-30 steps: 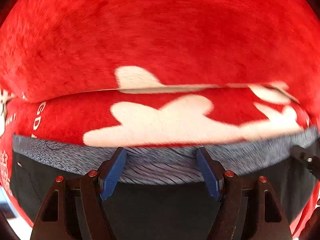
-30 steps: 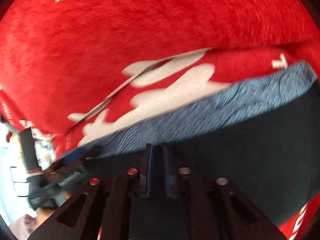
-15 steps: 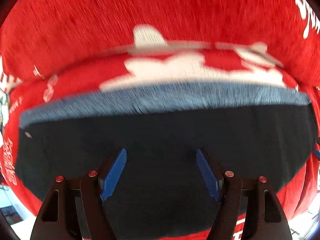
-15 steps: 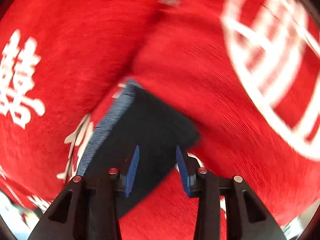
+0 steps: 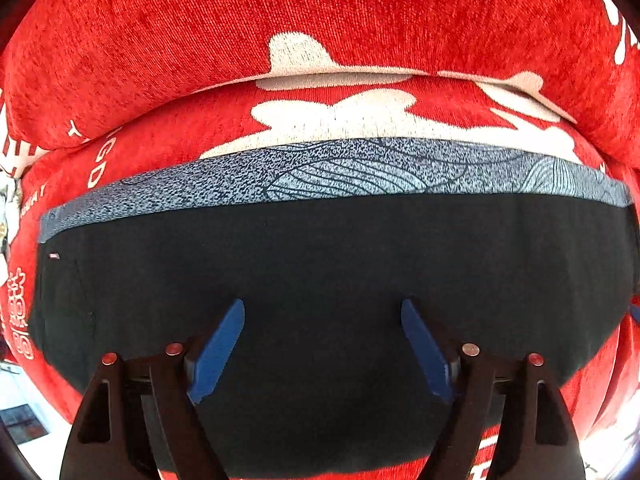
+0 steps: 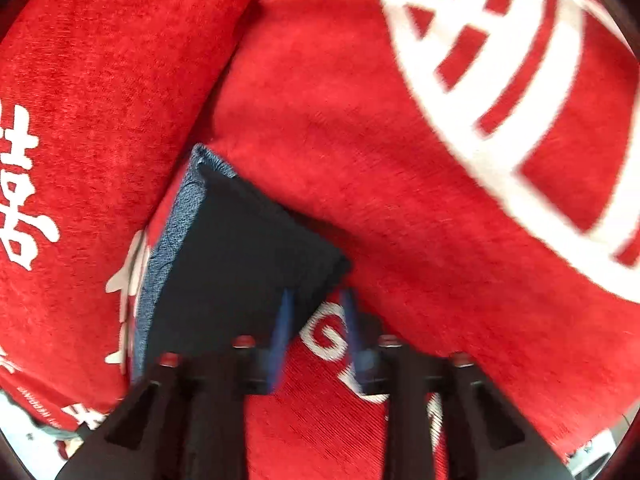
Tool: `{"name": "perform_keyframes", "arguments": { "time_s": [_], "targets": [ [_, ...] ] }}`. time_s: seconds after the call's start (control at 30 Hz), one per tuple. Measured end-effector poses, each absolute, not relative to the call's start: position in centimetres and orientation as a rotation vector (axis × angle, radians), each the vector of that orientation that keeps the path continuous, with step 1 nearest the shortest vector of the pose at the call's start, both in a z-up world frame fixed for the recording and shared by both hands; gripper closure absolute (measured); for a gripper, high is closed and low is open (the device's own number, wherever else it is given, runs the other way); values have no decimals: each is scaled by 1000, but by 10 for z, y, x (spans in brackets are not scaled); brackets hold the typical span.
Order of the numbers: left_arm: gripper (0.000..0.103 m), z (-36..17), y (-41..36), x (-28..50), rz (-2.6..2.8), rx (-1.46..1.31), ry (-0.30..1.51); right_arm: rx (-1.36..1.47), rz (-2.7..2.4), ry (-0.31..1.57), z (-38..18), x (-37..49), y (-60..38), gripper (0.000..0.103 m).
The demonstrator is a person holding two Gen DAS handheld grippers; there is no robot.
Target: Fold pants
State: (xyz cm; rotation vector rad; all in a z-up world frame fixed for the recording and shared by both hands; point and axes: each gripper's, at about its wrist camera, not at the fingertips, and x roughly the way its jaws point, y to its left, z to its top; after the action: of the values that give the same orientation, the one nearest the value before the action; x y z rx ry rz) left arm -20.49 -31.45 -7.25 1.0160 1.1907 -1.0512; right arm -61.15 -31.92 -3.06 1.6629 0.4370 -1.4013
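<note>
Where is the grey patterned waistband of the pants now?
In the left wrist view the waistband runs across the middle, along the far edge of the dark pants, lying on the red cover beyond the open left gripper.

A second ago my right gripper (image 6: 318,322) was clamped on the folded black pants with the speckled grey-blue waistband (image 6: 244,256); now its blue fingers (image 6: 282,334) stand apart, and it has swung off to the garment's corner, over the red plush cover with white lettering (image 6: 400,184). My left gripper (image 5: 322,344) has backed away: the waistband, which sat right between its fingertips, now lies well ahead, with plain black cloth (image 5: 320,264) filling the view between the spread fingers.
</note>
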Motion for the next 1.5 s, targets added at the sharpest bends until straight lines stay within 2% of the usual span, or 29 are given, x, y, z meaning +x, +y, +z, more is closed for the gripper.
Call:
{"name": "perform_keyframes", "arguments": {
  "time_s": [0.13,0.2,0.63,0.7,0.73,0.87,1.0,1.5],
  "targets": [
    [21,-55,-306,-210,-1080,1069,1163,1593,-1332,521,-5,-584,-306,57],
    [21,-46,-301,-209,-1096,1075,1163,1564,-1279,583,3,-558,-295,48],
    [21,-24,-242,-196,-1192,1061,1229,1464,-1066,811,3,-417,-231,33],
    [6,-26,-235,-191,-1199,1079,1246,1442,-1052,820,7,-402,-225,27],
    [3,-24,-230,-191,-1208,1084,1243,1429,-1049,825,9,-396,-222,25],
    [3,-22,-212,-192,-1250,1104,1235,1370,-1045,851,19,-376,-213,20],
    [3,-23,-201,-191,-1271,1123,1253,1330,-1065,870,23,-364,-208,1],
    [3,-22,-186,-184,-1257,1140,1267,1408,-1092,898,19,-359,-187,1]
  ]
}}
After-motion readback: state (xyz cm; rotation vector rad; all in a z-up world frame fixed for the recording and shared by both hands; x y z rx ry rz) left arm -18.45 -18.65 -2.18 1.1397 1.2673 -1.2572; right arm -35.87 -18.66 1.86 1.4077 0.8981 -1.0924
